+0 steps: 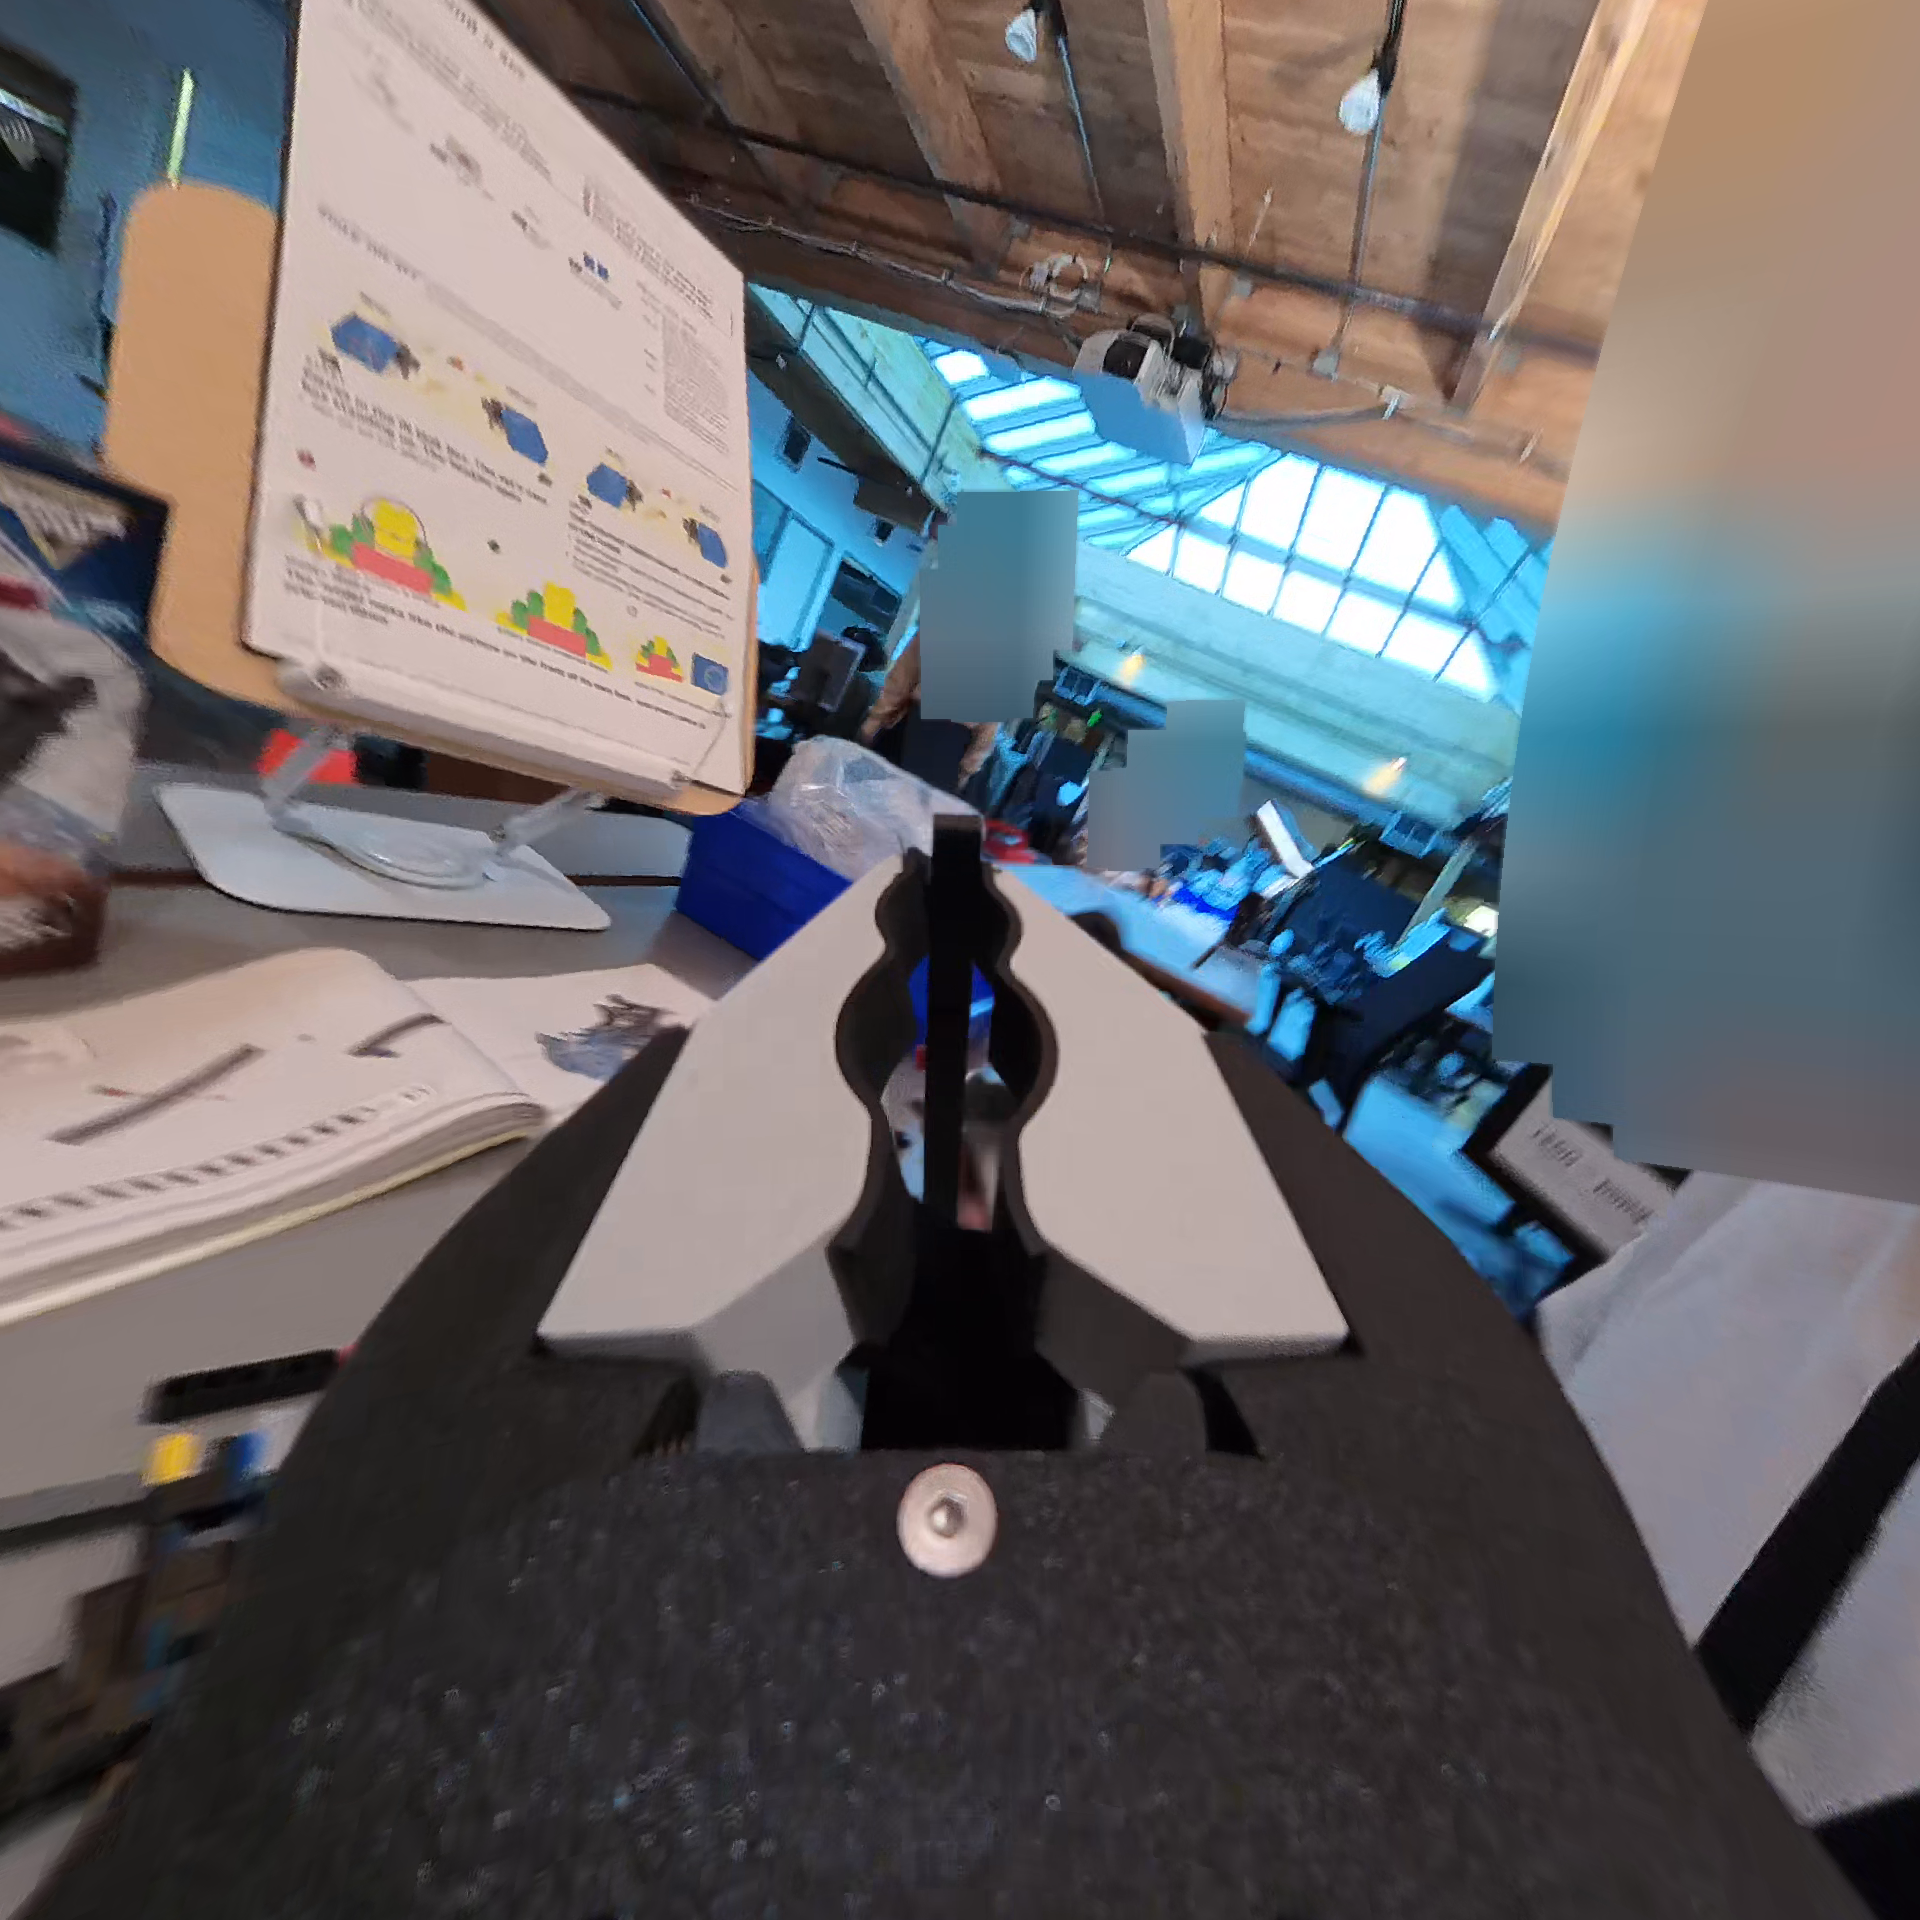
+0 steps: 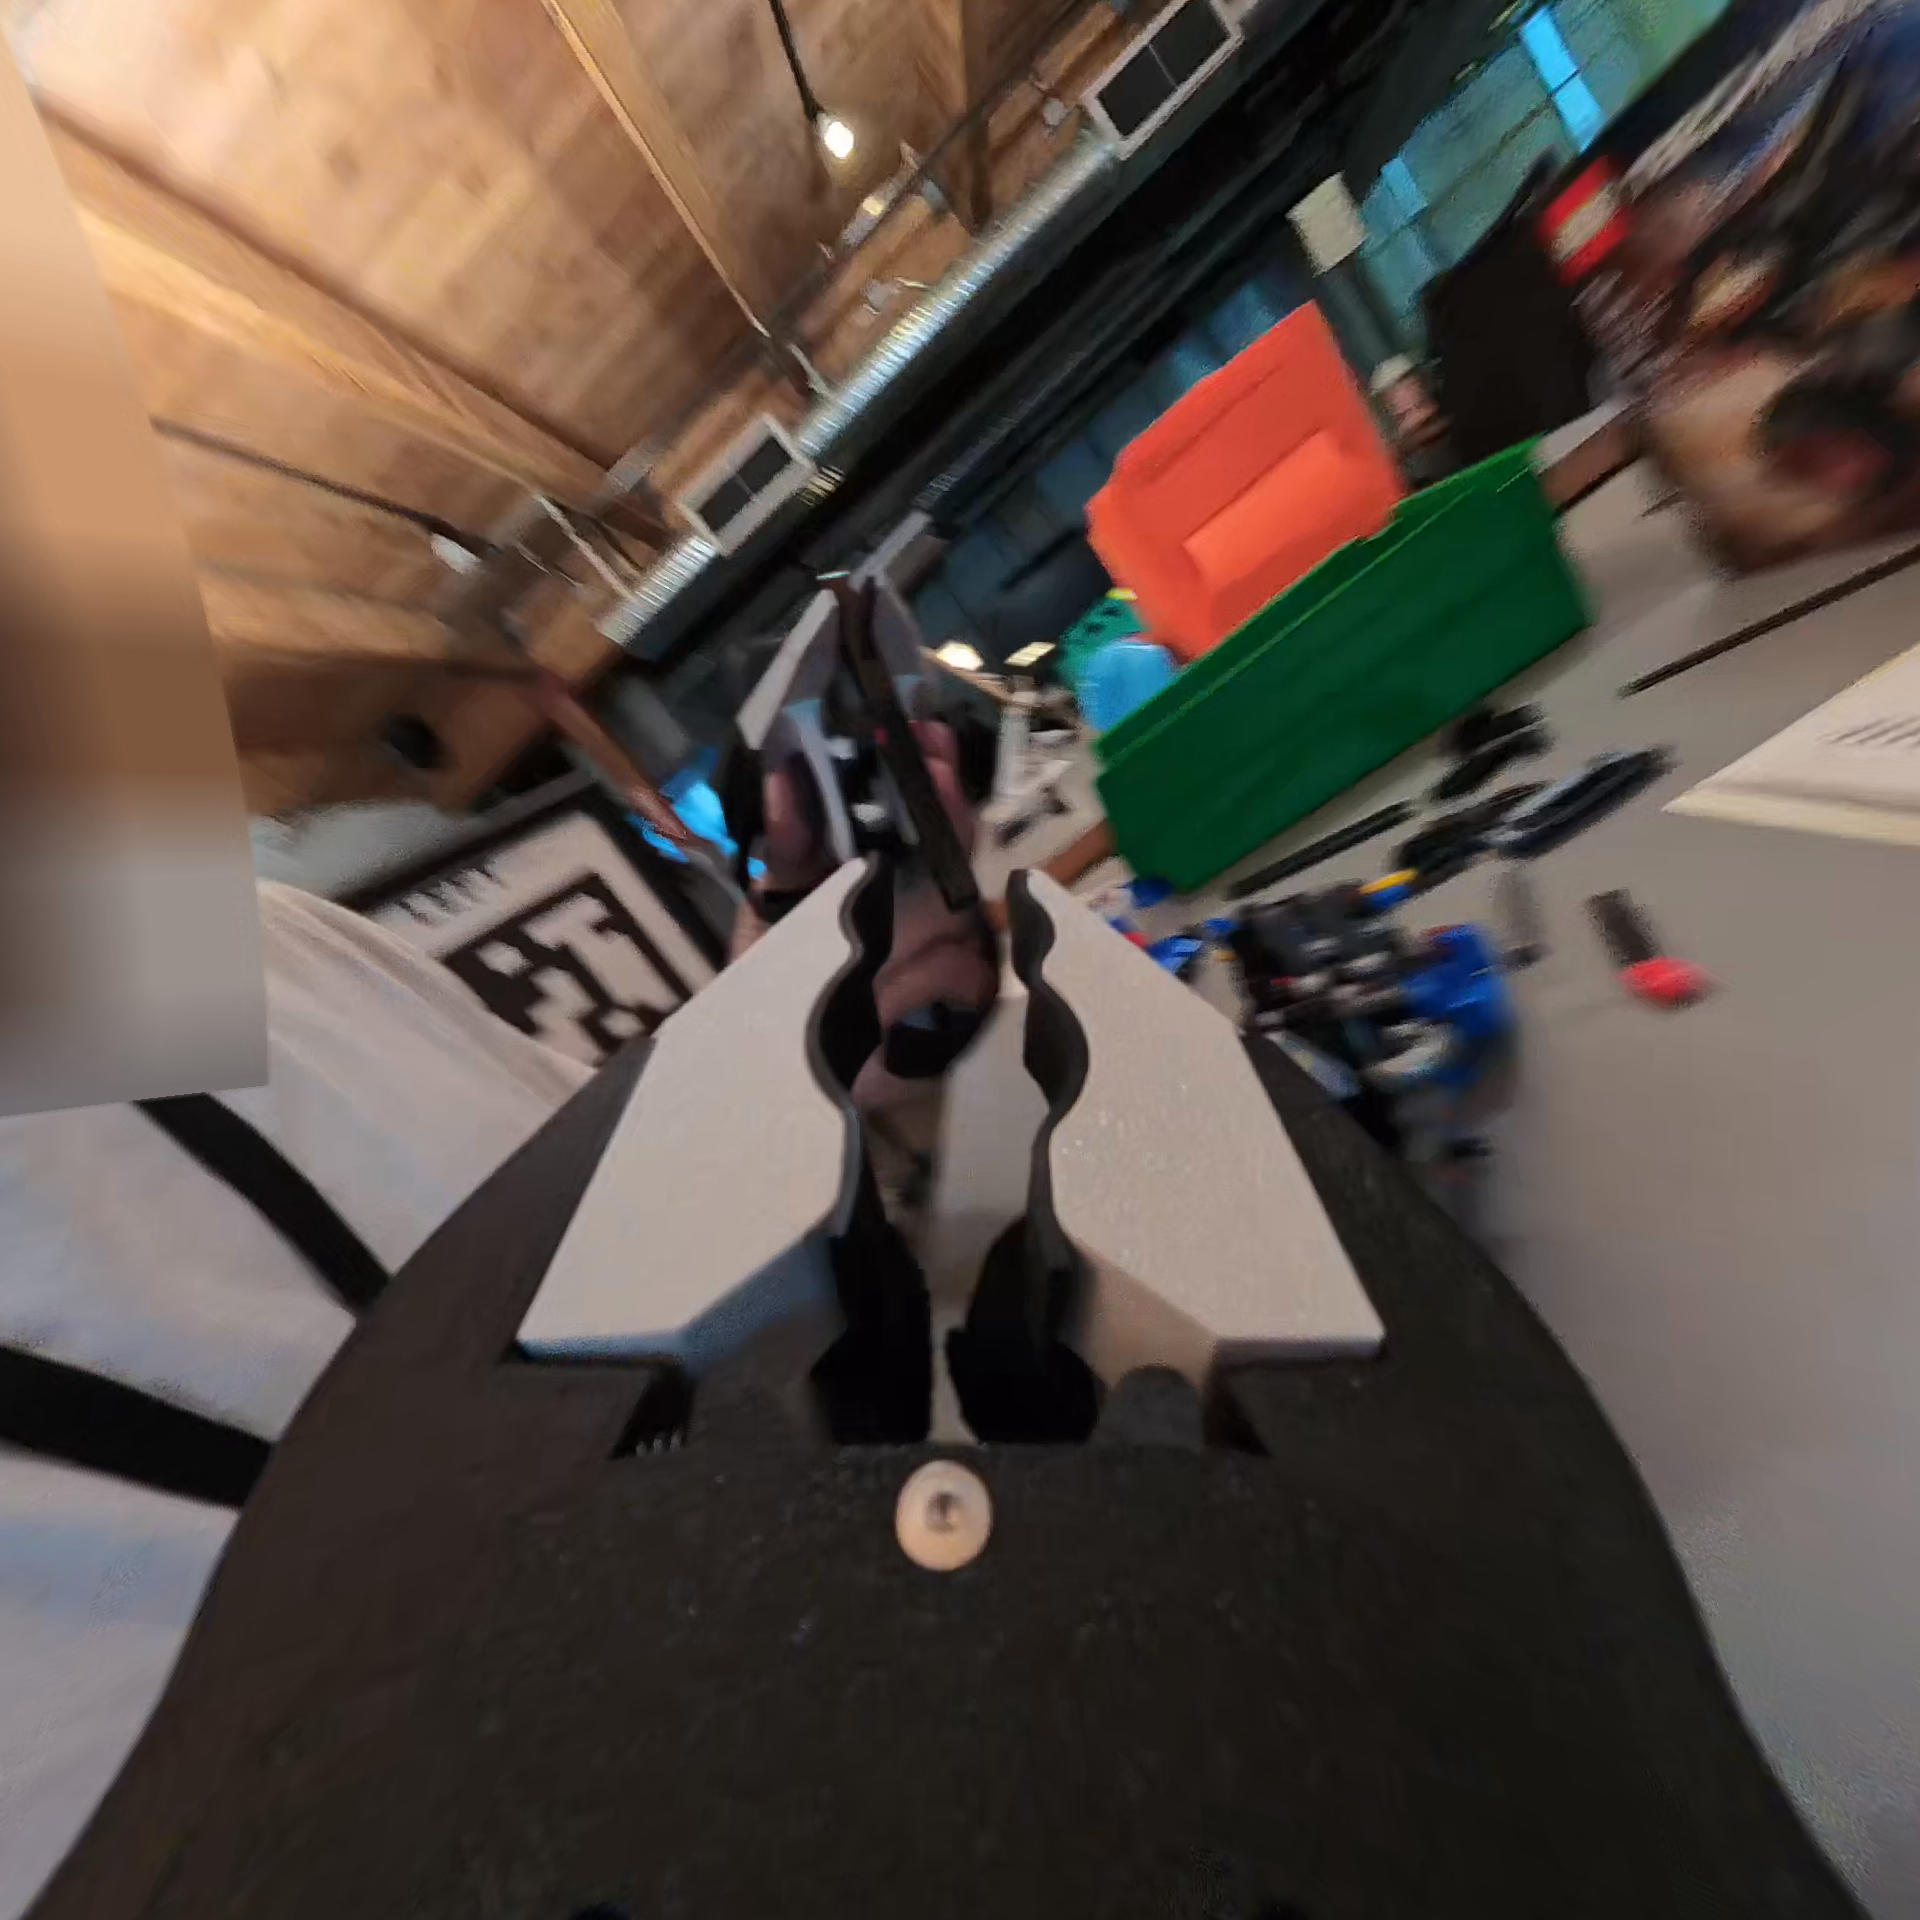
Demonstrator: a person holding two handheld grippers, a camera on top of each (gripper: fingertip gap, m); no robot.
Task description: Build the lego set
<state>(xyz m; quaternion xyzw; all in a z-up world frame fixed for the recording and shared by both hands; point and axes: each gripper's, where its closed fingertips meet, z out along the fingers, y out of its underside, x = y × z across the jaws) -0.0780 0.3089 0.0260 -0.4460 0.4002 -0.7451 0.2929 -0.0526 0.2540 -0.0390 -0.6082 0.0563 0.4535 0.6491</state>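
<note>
- Left gripper: raised off the table, pointing out across the room and up. Its grey fingers are pinched together on a thin black lego strip that stands upright between them, its top end poking out past the tips.
- Right gripper: also lifted and tilted, jaws parted by a narrow gap with nothing between them. Its tips sit just beside the lower end of the same black strip as seen from this side; contact cannot be judged, the frame is motion-blurred.
- In the right wrist view the other gripper shows beyond the tips, with a hand wrapped around it.
- Grey table: a loose scatter of lego parts, black, blue and one red, lies to the right of the right gripper, well apart from both tools. Details too smeared to tell.
- A green bin stands behind the scatter, an orange bin tipped up behind that.
- In the left wrist view, a printed instruction sheet rests on a tilted stand at left, showing coloured brick pictures.
- An open booklet lies flat in front of the stand.
- A blue tray with a clear plastic bag in it sits just behind the left gripper's tips.
- A pale garment with black stripes fills the lower right of the left wrist view.
</note>
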